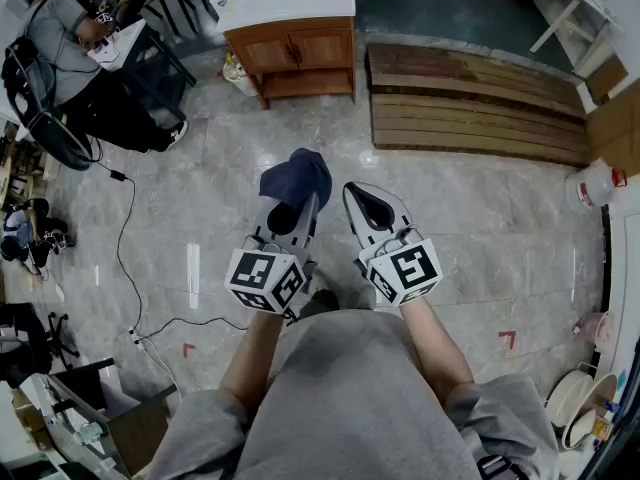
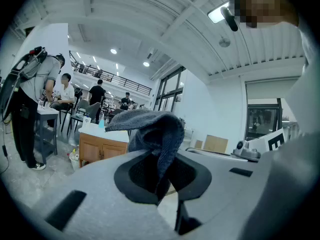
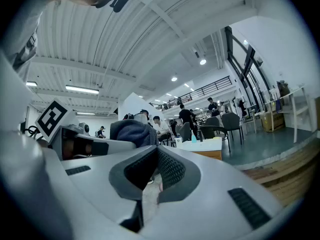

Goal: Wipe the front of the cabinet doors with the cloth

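Head view shows the left tool (image 1: pixel 304 206) clamped on the crumpled dark-blue fabric cloth (image 1: pixel 297 175), and the right tool (image 1: pixel 362 196) closed on nothing. The white-topped wooden cabinet (image 1: pixel 298 52) stands well apart across the floor (image 1: pixel 470 218), so I would close in first, then press the cloth flat against its front.

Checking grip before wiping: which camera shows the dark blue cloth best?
Left gripper view: the dark blue cloth fills the middle, pinched in the left claw. Head view shows it bunched from above; right gripper view shows only a lump.
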